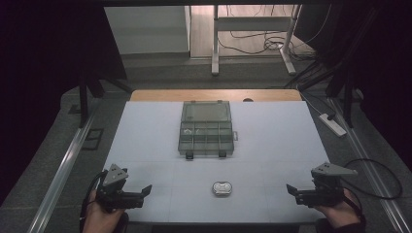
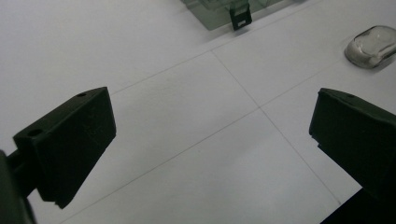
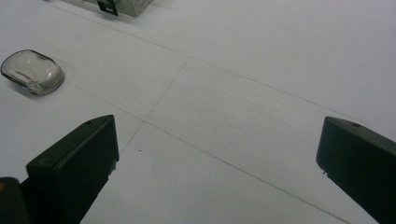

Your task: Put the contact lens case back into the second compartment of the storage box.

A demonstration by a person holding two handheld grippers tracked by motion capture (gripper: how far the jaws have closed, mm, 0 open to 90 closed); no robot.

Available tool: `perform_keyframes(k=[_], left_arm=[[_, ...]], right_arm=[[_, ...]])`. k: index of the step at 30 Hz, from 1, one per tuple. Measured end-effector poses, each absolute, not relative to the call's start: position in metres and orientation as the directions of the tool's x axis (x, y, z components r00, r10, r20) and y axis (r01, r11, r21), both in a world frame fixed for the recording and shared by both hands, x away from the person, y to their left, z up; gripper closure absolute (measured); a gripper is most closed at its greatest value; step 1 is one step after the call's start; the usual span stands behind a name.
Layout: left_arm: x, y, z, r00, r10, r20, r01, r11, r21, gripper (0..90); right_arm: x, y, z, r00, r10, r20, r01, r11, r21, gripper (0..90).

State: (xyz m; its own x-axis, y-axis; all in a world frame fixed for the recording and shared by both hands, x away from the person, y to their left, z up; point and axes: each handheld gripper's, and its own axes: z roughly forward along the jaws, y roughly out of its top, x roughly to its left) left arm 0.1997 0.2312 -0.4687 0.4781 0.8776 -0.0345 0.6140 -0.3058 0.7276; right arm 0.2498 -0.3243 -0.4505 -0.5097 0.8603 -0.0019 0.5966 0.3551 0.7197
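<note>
Both my claws, left [image 1: 145, 190] and right [image 1: 291, 190], are released beside the case [image 1: 222, 189], ready to approach it; box [image 1: 206, 128] waits behind.

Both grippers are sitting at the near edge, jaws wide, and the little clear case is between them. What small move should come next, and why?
Probably ease the right gripper inward toward the small clear case. Both grippers are open and empty, the left gripper about as far from it. The case lies alone on the white table, in front of the open compartment box, with nothing in the way.
</note>
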Motion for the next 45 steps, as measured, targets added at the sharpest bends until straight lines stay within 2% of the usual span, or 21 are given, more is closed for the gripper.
perform_keyframes(k=[27,36,45], left_arm=[[0.202,0.234,-0.47,0.482,0.874,-0.069,0.629,-0.289,0.722,3.1],[0.202,0.234,-0.47,0.483,0.873,-0.068,0.628,-0.291,0.722,3.1],[0.203,0.233,-0.47,0.483,0.873,-0.067,0.63,-0.293,0.72,3.2]], right_arm=[[0.252,-0.321,-0.451,-0.574,0.818,0.028,0.594,0.393,0.702,0.0],[0.257,-0.318,-0.446,-0.589,0.805,0.072,0.589,0.368,0.719,0.0],[0.263,-0.309,-0.447,-0.666,0.737,0.114,0.559,0.392,0.73,0.0]])
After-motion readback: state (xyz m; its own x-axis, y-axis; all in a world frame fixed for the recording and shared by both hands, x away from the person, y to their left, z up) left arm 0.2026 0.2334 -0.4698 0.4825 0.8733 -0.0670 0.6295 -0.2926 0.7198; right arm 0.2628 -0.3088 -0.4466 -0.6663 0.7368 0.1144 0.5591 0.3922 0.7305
